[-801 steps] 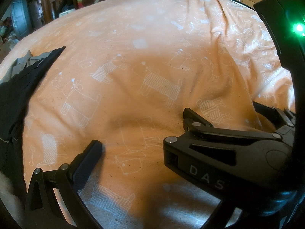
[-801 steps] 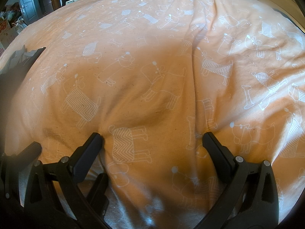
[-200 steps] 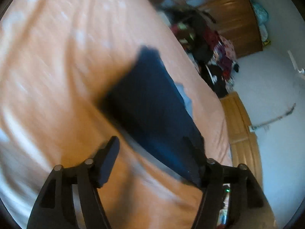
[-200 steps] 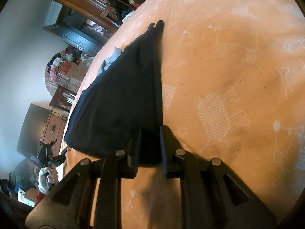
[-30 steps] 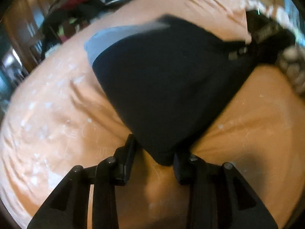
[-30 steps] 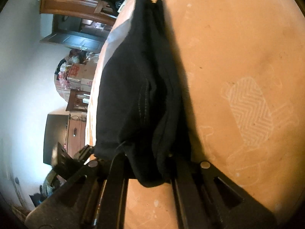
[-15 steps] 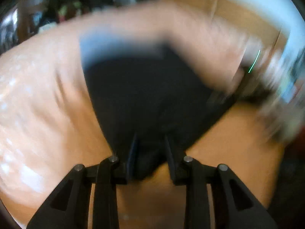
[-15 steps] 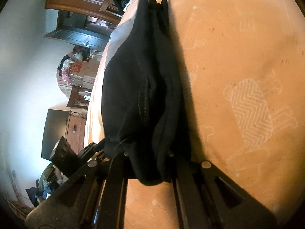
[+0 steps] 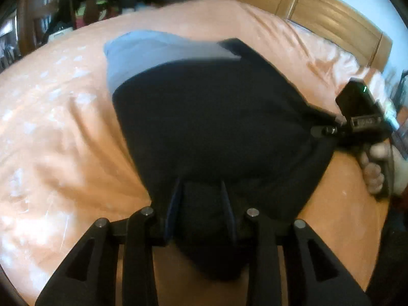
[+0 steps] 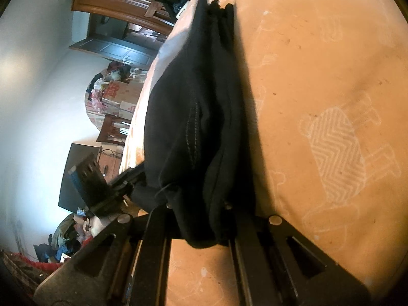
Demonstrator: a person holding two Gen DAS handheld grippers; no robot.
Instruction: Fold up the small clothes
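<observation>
Both claws pinch the dark garment (image 9: 216, 127): left gripper (image 9: 201, 204) one corner, right gripper (image 10: 201, 219) another; mid-fold, the next move probably needs laying it flat on the orange bedcover (image 10: 318, 76)

No readable text, label, brand or number in either view. Stacked cardboard boxes with red print (image 10: 119, 94) by far wall: marks too small and blurred to make out. Small plate on black gripper body (image 9: 364, 122): characters illegible.
</observation>
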